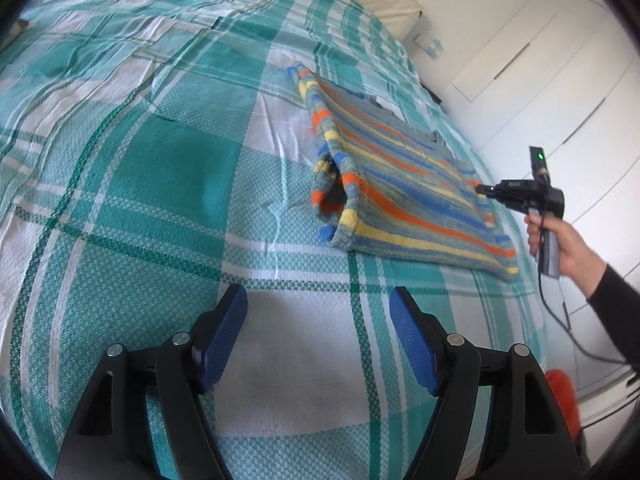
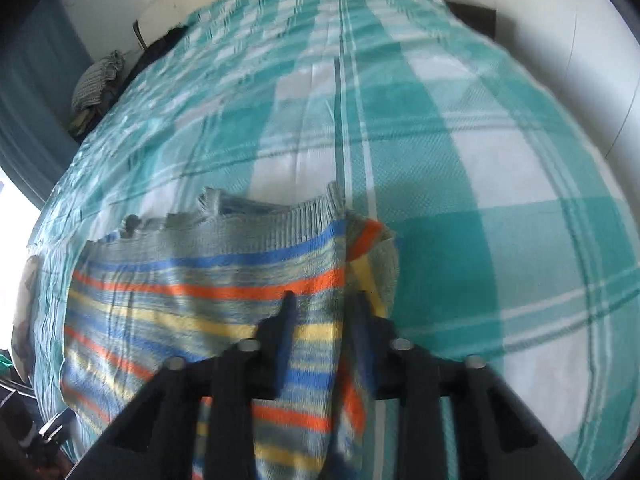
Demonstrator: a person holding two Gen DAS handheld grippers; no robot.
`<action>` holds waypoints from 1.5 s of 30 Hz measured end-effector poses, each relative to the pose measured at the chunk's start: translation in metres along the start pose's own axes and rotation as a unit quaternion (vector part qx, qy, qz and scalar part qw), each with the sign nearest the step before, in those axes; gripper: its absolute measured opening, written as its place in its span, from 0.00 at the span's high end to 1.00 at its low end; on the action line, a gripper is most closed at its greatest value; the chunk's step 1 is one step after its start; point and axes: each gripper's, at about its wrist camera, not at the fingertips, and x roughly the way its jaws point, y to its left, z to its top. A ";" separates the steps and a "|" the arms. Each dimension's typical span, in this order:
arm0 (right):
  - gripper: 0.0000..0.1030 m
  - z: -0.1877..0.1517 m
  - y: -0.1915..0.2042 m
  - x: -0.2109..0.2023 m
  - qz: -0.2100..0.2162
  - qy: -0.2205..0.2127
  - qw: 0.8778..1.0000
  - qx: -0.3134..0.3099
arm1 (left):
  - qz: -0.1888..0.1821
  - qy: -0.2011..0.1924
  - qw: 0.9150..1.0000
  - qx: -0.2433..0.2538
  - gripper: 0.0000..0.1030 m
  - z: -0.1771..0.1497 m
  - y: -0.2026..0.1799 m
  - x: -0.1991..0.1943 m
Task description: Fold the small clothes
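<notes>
While the right gripper (image 2: 322, 300) pinches an edge fold of the striped sweater (image 1: 404, 184) lying on the bed (image 1: 120, 140), the wide-open, empty left gripper (image 1: 318, 316) should probably take the near hem so both lift evenly.

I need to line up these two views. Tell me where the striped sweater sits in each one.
Left wrist view: the striped sweater lies right of centre on the bed, beyond the open left gripper.
Right wrist view: the sweater fills the lower left, directly under the right gripper.
Shared landmark: the teal and white plaid bedspread under the sweater.
</notes>
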 end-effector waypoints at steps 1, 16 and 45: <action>0.97 0.001 -0.002 0.009 -0.015 0.012 1.000 0.006 | 0.004 -0.001 1.000 0.008 0.24 -0.001 -0.002 0.001; 0.60 -0.037 0.030 -0.050 0.036 -0.054 0.995 -0.070 | 0.067 0.003 0.995 0.076 0.10 -0.011 -0.028 0.009; 0.31 -0.236 -0.059 -0.102 0.010 -0.115 0.992 0.048 | 0.250 0.005 0.960 0.123 0.10 -0.012 -0.085 -0.010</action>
